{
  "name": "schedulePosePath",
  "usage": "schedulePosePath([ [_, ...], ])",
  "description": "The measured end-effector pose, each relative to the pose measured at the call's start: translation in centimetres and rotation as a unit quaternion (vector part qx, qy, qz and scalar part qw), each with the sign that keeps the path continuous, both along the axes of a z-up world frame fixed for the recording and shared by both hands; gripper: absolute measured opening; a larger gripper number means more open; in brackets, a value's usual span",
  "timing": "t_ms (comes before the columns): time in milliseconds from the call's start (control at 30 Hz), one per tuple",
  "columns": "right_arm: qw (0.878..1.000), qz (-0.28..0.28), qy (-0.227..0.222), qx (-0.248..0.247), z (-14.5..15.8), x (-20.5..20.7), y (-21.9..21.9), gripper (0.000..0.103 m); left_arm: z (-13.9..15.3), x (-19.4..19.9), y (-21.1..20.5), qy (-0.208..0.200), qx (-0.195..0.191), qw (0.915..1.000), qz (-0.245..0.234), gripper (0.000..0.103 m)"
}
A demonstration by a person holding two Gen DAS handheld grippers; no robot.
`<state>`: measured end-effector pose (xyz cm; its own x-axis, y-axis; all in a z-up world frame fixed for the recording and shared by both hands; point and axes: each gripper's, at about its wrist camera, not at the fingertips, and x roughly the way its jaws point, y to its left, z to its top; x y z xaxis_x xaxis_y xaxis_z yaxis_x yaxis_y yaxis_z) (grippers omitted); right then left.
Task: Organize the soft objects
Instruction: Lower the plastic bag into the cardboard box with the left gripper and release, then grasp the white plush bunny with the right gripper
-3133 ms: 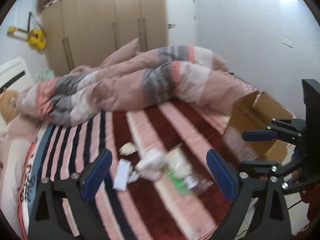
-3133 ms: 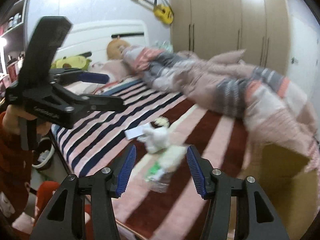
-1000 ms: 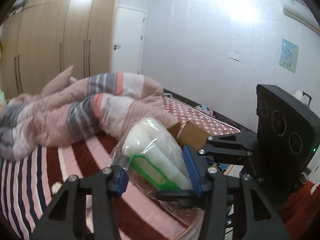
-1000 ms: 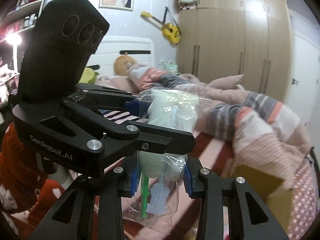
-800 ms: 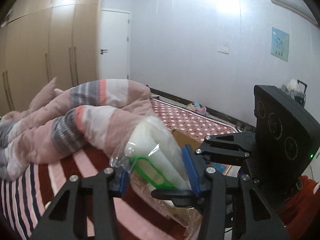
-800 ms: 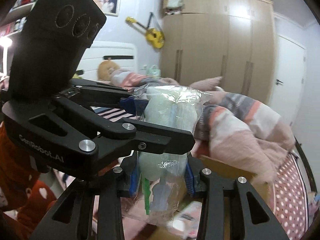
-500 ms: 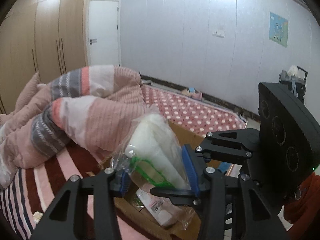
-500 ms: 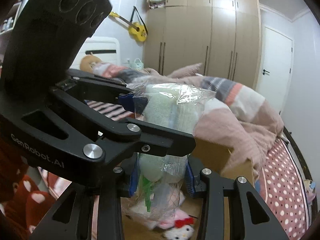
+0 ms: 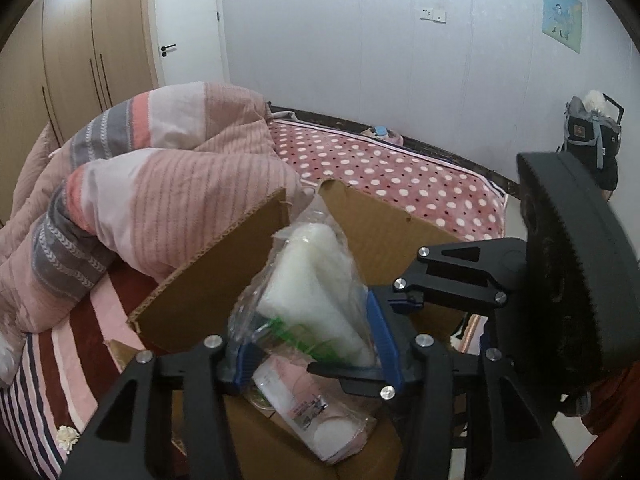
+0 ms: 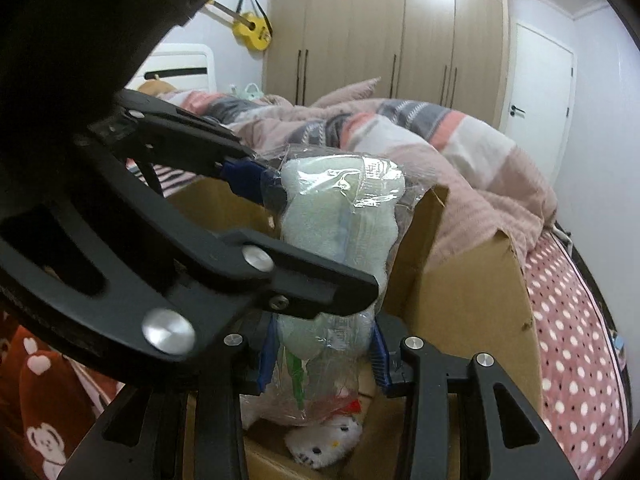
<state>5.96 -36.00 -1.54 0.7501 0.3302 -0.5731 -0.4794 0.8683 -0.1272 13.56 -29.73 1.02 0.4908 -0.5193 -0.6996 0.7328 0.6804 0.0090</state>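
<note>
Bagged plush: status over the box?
Left gripper opening, right gripper clamped, both on bagged plush. Held over open cardboard box. Toys already inside; nothing blocking.

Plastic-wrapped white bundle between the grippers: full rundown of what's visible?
The clear plastic bag holds soft white fleecy rolls and a green plastic piece. It is crinkled and glossy, held roughly upright above the open cardboard box. The left hand-held gripper, its jaws opening, flanks its lower part; the right hand-held gripper pinches it below the rolls.
</note>
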Motion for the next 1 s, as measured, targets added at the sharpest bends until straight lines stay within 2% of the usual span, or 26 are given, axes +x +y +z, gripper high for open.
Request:
schedulePosePath([
  [100, 1.000, -0.005, 0.007, -0.012, -0.4, -0.1, 0.0, 0.039, 0.4, -0.5, 0.1, -0.011, 0.002, 0.9999, 0.007, 0.073],
  [133, 1.000, -0.006, 0.007, -0.016, -0.4, -0.1, 0.1, 0.044, 0.6, -0.4, 0.3, -0.020, 0.002, 0.9996, 0.018, 0.076],
  [167, 1.000, -0.006, 0.006, -0.019, -0.4, -0.2, 0.3, 0.047, 0.8, -0.5, 0.6, -0.026, 0.000, 0.9994, 0.024, 0.076],
  [200, 1.000, -0.007, 0.003, -0.020, -0.3, -0.3, 0.4, 0.057, 1.1, -0.6, 0.9, -0.029, -0.002, 0.9992, 0.028, 0.078],
  [233, 1.000, -0.010, 0.000, -0.021, -0.1, -0.4, 0.6, 0.061, 1.3, -0.6, 1.2, -0.030, -0.004, 0.9991, 0.031, 0.080],
  [467, 1.000, -0.011, -0.004, -0.014, 1.2, -1.2, 1.3, 0.061, 3.2, -1.4, 4.5, -0.044, -0.025, 0.9972, 0.056, 0.088],
  [600, 1.000, 0.002, -0.005, 0.015, 3.1, -1.8, 2.1, 0.062, 4.4, -2.1, 7.3, -0.051, -0.034, 0.9949, 0.080, 0.090],
  [700, 0.999, 0.022, -0.010, 0.034, 4.7, -2.2, 3.5, 0.064, 5.6, -2.9, 10.9, -0.064, -0.044, 0.9909, 0.110, 0.096],
  [800, 0.997, 0.051, -0.017, 0.048, 6.4, -3.1, 6.2, 0.066, 6.5, -3.8, 14.7, -0.078, -0.044, 0.9860, 0.140, 0.097],
  [900, 0.995, 0.074, -0.021, 0.059, 7.3, -3.8, 8.8, 0.073, 7.1, -4.6, 19.1, -0.088, -0.043, 0.9801, 0.173, 0.097],
  [1000, 0.992, 0.105, -0.019, 0.069, 7.7, -3.9, 12.5, 0.073, 7.4, -5.4, 23.0, -0.095, -0.034, 0.9735, 0.205, 0.097],
])
